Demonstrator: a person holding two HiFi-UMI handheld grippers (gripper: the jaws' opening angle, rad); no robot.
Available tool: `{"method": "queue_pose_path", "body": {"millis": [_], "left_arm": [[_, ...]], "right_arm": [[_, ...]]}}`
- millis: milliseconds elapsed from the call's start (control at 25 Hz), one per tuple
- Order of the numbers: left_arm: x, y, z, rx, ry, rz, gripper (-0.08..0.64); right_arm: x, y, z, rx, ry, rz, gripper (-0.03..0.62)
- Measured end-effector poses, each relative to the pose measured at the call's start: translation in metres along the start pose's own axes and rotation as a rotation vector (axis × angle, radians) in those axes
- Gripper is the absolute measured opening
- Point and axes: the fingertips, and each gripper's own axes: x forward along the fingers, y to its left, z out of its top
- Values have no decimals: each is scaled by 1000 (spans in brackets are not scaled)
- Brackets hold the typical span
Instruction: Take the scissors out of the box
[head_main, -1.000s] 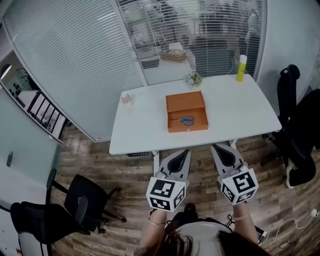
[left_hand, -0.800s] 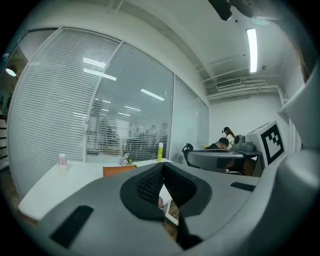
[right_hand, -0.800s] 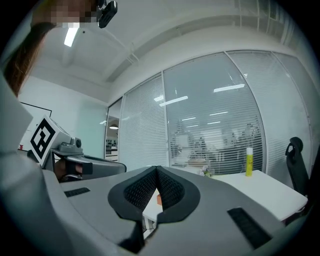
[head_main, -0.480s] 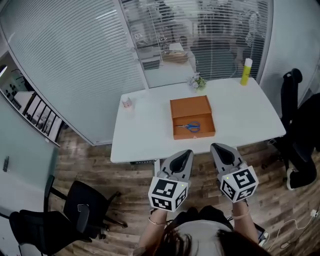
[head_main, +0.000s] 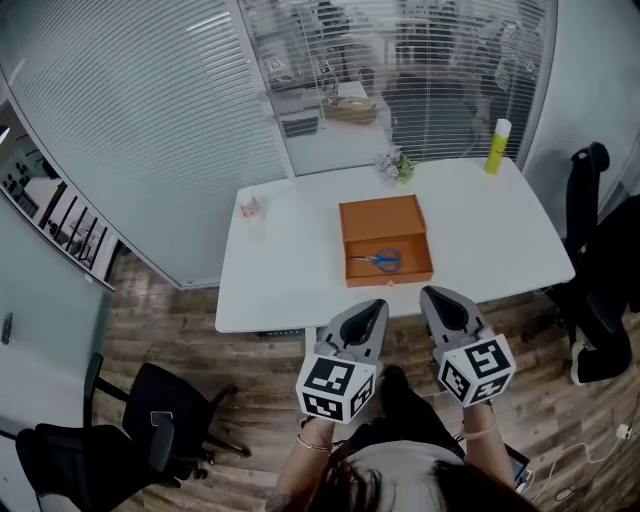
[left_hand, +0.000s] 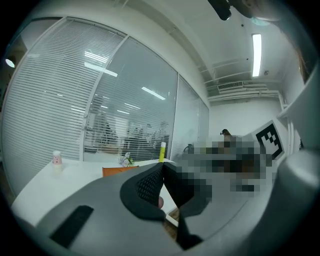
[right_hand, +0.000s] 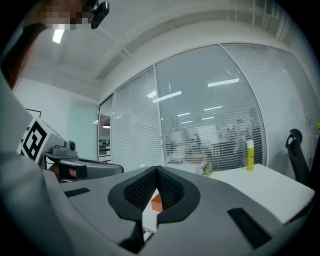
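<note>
Centrally, rectangular orange box, blue-handled scissors, smooth white table

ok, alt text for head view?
An open orange box with blue-handled scissors inside sits on a white table, seen from above. The left gripper and right gripper, both shut and empty, point toward it from the near side. A yellow bottle and flowers stand at the far edge.

head: high, steeply down | gripper views: level | shared: table
</note>
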Motion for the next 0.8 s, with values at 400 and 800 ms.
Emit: {"method": "queue_pose_path", "body": {"millis": [400, 800], "left_arm": [[51, 35, 7, 0, 1, 34, 18], [102, 67, 8, -16, 18, 56, 18]], "right_arm": [[53, -34, -3, -3, 35, 35, 28], [102, -74, -7, -59, 69, 72, 28]]}}
